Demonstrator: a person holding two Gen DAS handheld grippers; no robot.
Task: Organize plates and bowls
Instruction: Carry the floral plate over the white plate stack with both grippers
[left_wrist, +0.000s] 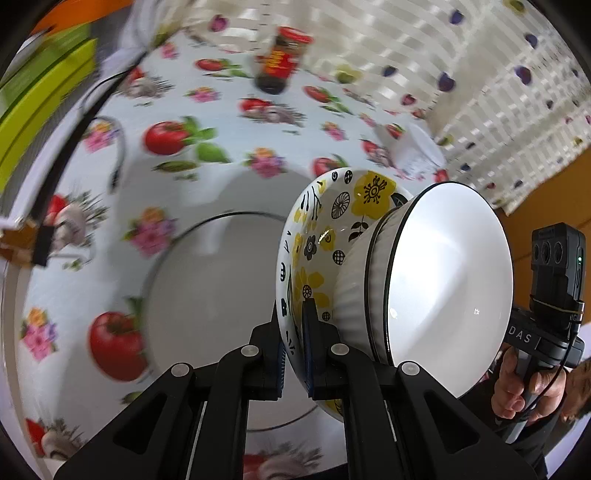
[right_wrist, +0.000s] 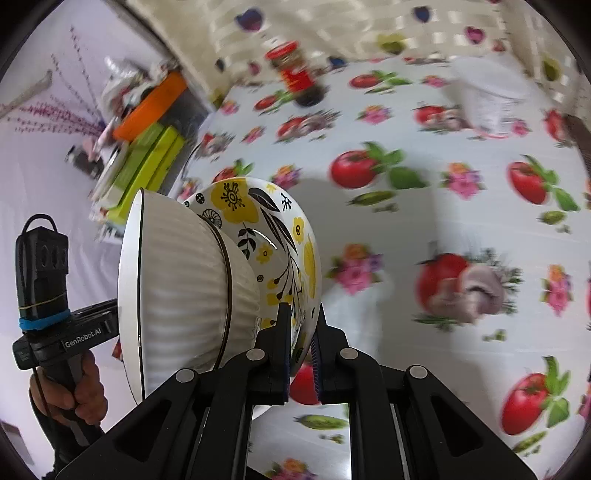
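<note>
On the worktop (left_wrist: 229, 155), covered by a cloth printed with tomatoes and flowers, a white plate (left_wrist: 207, 314) with a thin dark rim lies flat at the left of the left wrist view, below and behind the held crockery. The left hand-held gripper (left_wrist: 293, 354) pinches the lower rim of a flowered bowl (left_wrist: 317, 236), yellow and black on white, which is tipped on its side and lifted clear of the cloth. Nested in that bowl are two ribbed white bowls (left_wrist: 443, 280) with dark rims, their open side facing right. Further right, a hand grips the handle of the other device. In the right wrist view the right hand-held gripper (right_wrist: 301, 347) pinches the opposite rim of the same flowered bowl (right_wrist: 280, 236), one finger inside and one outside, with the ribbed white bowls (right_wrist: 177, 280) sticking out to the left. A dark jar with a red lid (right_wrist: 295, 74) stands at the far end, and a blurred white container (right_wrist: 491, 107) sits to its right.
</note>
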